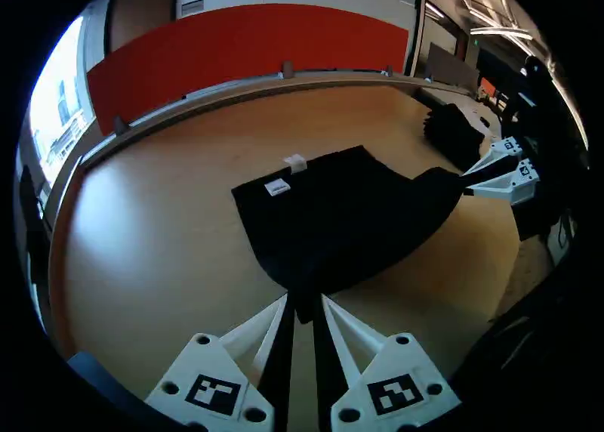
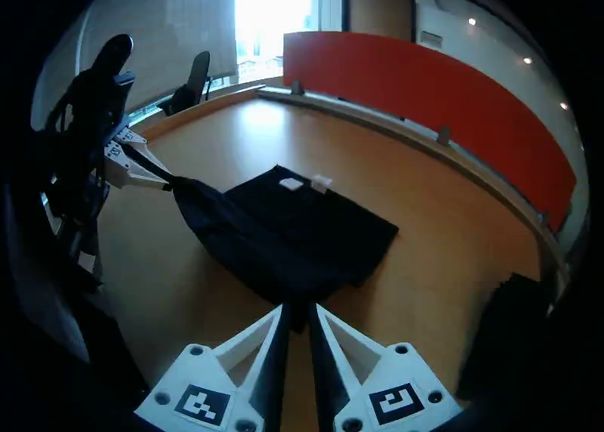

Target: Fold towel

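Closest, left tool (image 1: 303,302) grips black towel (image 1: 340,213) corner; right tool (image 2: 298,308) grips another corner.

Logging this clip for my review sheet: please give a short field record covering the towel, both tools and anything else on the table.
surface: wooden table
towel: black towel, far part flat on the table, near edge lifted
left tool: left tool shut on one near corner
right tool: right tool shut on the other near corner
tags: two white tags at the far end of the towel
other: dark cloth pile further along the table; red panel behind
fold: lifted edge not yet laid over
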Tool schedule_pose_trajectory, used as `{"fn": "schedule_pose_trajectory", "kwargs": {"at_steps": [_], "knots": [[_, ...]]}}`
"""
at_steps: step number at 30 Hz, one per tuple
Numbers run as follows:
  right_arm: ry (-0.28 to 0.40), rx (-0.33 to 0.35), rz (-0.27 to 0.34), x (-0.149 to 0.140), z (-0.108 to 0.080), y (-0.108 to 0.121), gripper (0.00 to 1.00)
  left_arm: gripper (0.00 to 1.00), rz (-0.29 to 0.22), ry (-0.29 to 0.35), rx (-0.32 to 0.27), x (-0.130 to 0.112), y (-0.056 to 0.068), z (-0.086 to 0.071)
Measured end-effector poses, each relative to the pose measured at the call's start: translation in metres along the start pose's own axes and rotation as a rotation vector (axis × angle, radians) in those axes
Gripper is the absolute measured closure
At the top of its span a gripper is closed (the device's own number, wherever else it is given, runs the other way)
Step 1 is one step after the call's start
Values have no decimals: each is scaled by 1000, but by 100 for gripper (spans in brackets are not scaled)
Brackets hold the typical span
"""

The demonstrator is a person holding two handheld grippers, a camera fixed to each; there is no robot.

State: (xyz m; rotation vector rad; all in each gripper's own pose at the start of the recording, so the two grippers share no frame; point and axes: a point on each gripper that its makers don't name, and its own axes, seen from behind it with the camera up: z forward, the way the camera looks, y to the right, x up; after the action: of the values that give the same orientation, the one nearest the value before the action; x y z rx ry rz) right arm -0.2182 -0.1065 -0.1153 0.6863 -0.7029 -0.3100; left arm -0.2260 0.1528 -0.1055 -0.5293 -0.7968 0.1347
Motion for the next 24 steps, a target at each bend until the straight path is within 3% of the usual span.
{"fn": "schedule_pose_trajectory", "kwargs": {"at_steps": [12,24], "knots": [[21,-5,-15,23,-30,0,83,84,-44,34,-24,21,9,-32],[24,-1,-28,29,-42,-6,83,84,-37,47,-30,30,13,-45]]}}
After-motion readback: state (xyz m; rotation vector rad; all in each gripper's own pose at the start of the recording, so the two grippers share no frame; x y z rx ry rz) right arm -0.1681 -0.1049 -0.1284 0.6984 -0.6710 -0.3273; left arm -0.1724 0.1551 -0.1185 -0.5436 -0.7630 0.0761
